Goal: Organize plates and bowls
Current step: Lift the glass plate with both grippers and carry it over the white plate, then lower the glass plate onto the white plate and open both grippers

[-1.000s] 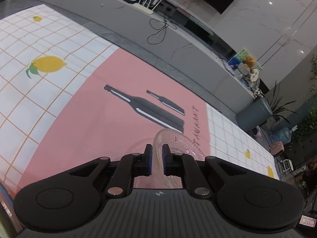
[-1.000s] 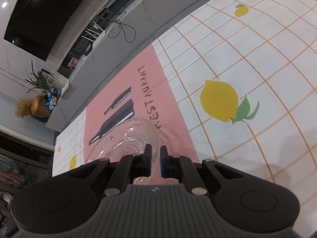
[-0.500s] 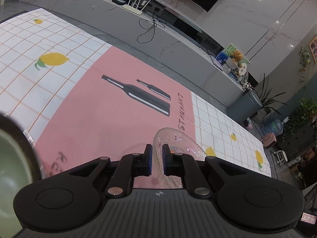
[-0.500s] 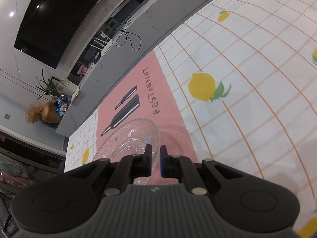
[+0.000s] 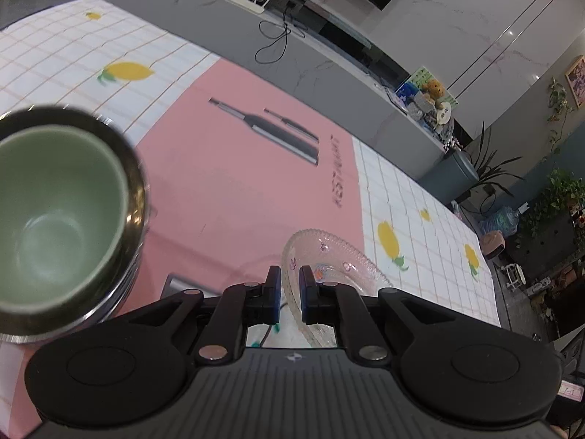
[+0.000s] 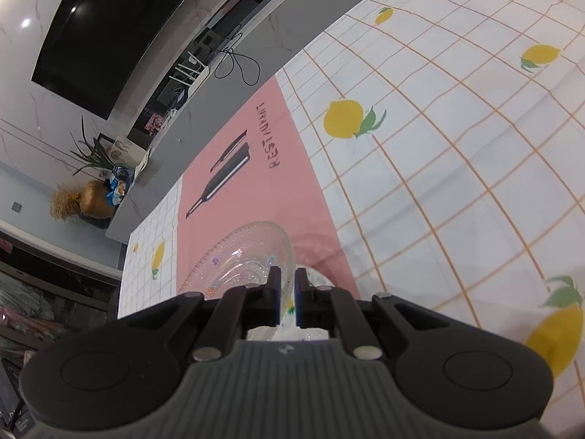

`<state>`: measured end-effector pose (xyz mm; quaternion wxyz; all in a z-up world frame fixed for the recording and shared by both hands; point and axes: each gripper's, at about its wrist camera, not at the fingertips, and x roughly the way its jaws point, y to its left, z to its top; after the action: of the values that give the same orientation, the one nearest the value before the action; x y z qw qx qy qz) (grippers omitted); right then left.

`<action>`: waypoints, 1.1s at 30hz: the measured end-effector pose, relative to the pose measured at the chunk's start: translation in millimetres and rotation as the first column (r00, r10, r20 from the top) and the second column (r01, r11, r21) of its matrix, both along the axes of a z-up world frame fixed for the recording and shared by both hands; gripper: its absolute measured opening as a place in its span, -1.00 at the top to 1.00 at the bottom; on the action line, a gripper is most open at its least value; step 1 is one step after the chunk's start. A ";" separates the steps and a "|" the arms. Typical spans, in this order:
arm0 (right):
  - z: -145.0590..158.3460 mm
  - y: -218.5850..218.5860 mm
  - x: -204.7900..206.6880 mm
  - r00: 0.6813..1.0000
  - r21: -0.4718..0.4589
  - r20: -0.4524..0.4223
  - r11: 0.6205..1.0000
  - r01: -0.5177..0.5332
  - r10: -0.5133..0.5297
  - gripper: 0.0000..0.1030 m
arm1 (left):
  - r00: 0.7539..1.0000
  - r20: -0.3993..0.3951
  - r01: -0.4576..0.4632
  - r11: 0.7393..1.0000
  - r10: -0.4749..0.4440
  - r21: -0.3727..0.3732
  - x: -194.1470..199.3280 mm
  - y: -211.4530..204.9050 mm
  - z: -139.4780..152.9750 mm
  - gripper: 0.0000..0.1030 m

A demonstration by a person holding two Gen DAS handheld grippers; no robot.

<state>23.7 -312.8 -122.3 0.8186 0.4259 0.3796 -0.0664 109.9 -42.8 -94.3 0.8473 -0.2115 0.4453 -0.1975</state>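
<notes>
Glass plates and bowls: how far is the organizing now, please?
Done: a green bowl sits nested in a steel bowl. In hand: the left gripper and the right gripper each pinch a glass plate by its rim. Left: setting both plates down.

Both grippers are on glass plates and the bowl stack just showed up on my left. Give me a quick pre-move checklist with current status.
1. Left gripper shut on the rim of its glass plate: ok.
2. Right gripper shut on the rim of the other glass plate: ok.
3. Green bowl nested inside the steel bowl: ok.
4. Left plate apart from the bowl stack: ok, a gap of pink tablecloth shows between them.
5. Plates lifted off the cloth: cannot tell from these views.
6. Whether a plate would sit steadily on the bowls: cannot tell.
</notes>
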 end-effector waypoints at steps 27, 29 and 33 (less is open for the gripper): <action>-5.8 29.8 -16.6 0.991 -0.231 -0.133 0.971 -0.061 0.030 0.88 | 0.997 -0.047 0.073 0.991 -0.068 0.116 -24.5 -8.7 -20.8 0.80; -5.5 30.9 -16.0 0.990 -0.240 -0.135 0.969 -0.064 0.032 0.88 | 0.997 -0.035 0.076 0.988 -0.071 0.136 -26.6 -10.1 -20.4 0.80; -4.2 34.4 -15.0 0.989 -0.268 -0.141 0.960 -0.081 0.044 0.89 | 0.997 -0.020 0.079 0.982 -0.077 0.171 -28.5 -14.1 -19.6 0.80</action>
<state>8.7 -278.4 -126.5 0.8439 0.2914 0.4340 -0.1206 81.4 -56.9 -113.9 0.8511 -0.1212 0.4742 -0.1898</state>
